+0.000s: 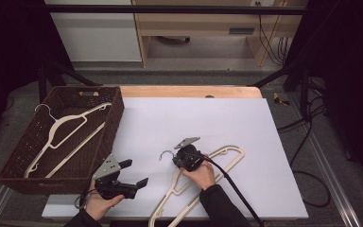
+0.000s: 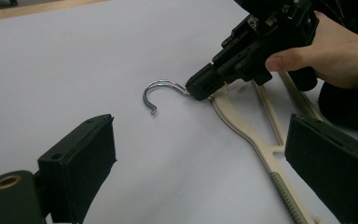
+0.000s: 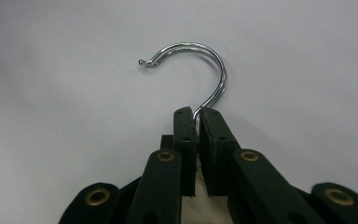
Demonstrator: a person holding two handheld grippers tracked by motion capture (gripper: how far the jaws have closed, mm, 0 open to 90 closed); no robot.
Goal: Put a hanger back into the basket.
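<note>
Right gripper (image 1: 176, 161) clamps the second hanger (image 1: 227, 158) at its hook, basket (image 1: 116, 111) trip pending; left gripper (image 1: 134, 176) gapes idle nearby.

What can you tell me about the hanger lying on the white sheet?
The hanger is cream, plastic by its look, with a shiny metal hook. It lies flat on the white sheet, hook toward the basket. It has curved shoulders, a lower bar and a ribbed grip strip. The right gripper is shut on the hook's stem, just above the plastic neck.
</note>
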